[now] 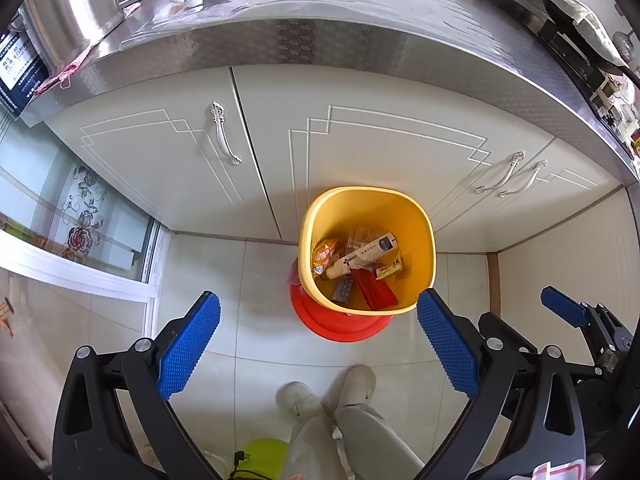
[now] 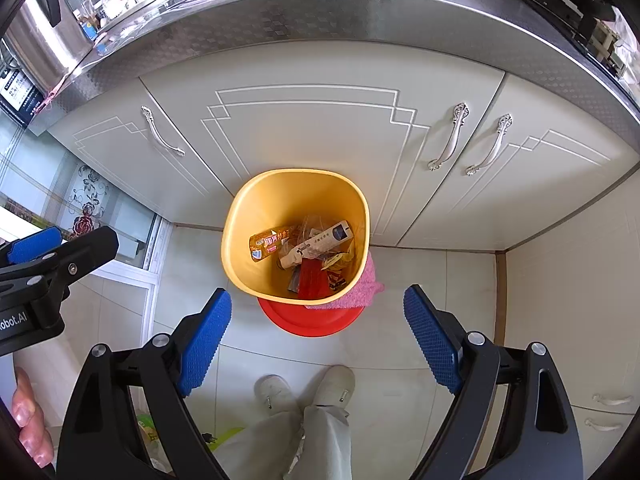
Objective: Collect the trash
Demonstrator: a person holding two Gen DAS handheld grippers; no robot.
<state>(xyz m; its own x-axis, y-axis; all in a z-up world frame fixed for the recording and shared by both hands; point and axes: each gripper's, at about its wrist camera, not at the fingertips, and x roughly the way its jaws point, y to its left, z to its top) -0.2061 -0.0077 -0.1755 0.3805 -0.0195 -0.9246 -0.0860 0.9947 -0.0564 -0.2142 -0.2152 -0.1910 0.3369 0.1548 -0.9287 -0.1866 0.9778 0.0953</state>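
Note:
A yellow trash bin (image 1: 420, 224) (image 2: 240, 216) stands on the floor against the cabinets, on a red round base (image 1: 340, 326) (image 2: 308, 322). Inside lie several pieces of trash: a white box (image 1: 362, 257) (image 2: 320, 240), a red packet (image 1: 376, 292) (image 2: 312, 278), and an orange wrapper (image 1: 326, 250) (image 2: 266, 242). My left gripper (image 1: 318, 304) is open and empty, above and in front of the bin. My right gripper (image 2: 318, 300) is open and empty, also above the bin. A pink cloth (image 2: 366, 288) lies beside the bin.
White cabinet doors (image 1: 360, 152) with silver handles stand behind the bin under a steel counter (image 1: 320, 8). The person's white shoes (image 2: 304, 388) are on the tiled floor below. A glass sliding door (image 1: 80, 220) is at left. A green object (image 1: 264, 454) lies near the bottom.

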